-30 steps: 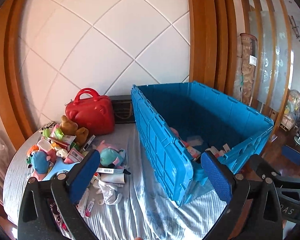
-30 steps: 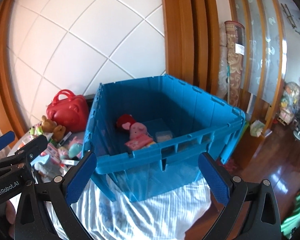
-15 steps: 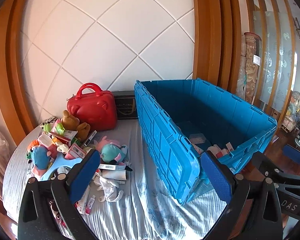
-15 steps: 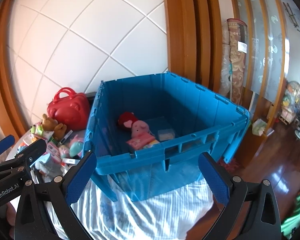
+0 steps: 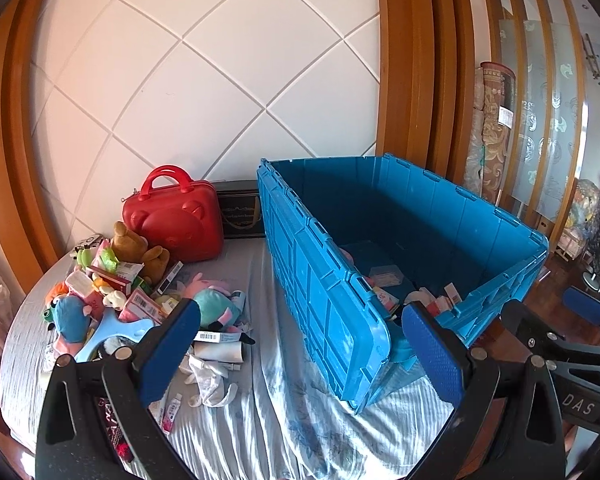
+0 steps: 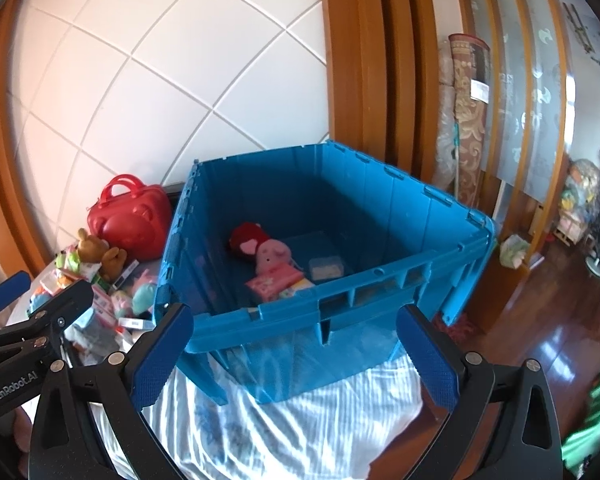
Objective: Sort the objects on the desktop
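A big blue crate (image 5: 328,280) stands open on the cloth-covered table (image 5: 260,420). To its left lies a heap of small things: a brown teddy bear (image 5: 134,246), a teal plush (image 5: 216,306), a blue plush (image 5: 70,316), white tubes (image 5: 220,356) and small boxes. My left gripper (image 5: 300,344) hangs open and empty, in front of the crate's near corner and the heap. In the right wrist view the crate (image 6: 340,300) holds a pink plush (image 6: 270,256), a red plush (image 6: 246,236) and a pink box (image 6: 274,282). My right gripper (image 6: 294,356) is open and empty before the crate's near wall.
A red bear-faced case (image 5: 176,220) and a dark box (image 5: 240,216) stand at the back against the white tiled wall. The table edge curves round at the left. Right of the crate the table ends above a wooden floor (image 6: 540,320). Rolled rugs (image 6: 464,120) lean by a wooden screen.
Both views have drifted slightly, with the crate sitting a little further right in frame. Both grippers stay open and empty. Nothing on the table has moved.
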The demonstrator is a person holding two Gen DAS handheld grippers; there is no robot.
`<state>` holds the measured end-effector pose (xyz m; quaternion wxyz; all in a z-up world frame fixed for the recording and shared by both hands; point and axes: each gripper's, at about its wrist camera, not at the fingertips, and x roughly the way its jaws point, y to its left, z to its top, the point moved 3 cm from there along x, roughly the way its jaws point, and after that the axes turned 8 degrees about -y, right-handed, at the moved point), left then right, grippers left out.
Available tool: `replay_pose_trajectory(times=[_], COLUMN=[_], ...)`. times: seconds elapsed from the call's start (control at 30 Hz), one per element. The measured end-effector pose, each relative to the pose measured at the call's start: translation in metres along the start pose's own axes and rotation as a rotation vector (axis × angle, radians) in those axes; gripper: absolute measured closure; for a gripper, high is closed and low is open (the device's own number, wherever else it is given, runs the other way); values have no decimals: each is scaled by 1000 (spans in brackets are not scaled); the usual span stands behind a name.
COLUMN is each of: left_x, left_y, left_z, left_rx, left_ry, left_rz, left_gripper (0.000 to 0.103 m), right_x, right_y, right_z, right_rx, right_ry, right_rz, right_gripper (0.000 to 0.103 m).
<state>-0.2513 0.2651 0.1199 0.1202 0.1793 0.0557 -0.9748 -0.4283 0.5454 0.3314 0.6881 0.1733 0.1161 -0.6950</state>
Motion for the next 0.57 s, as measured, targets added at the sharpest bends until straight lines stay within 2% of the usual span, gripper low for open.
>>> replay_pose_trajectory(times=[0.57], left_x=[6], left_y=[2], left_z=[3], left_rx=[-13], left_ry=[4], left_rz=[11], left_gripper=[1], right_x=[6], right_y=[-4], right_z=[4], right_rx=[1], right_ry=[6], right_rz=[11], right_gripper=[0])
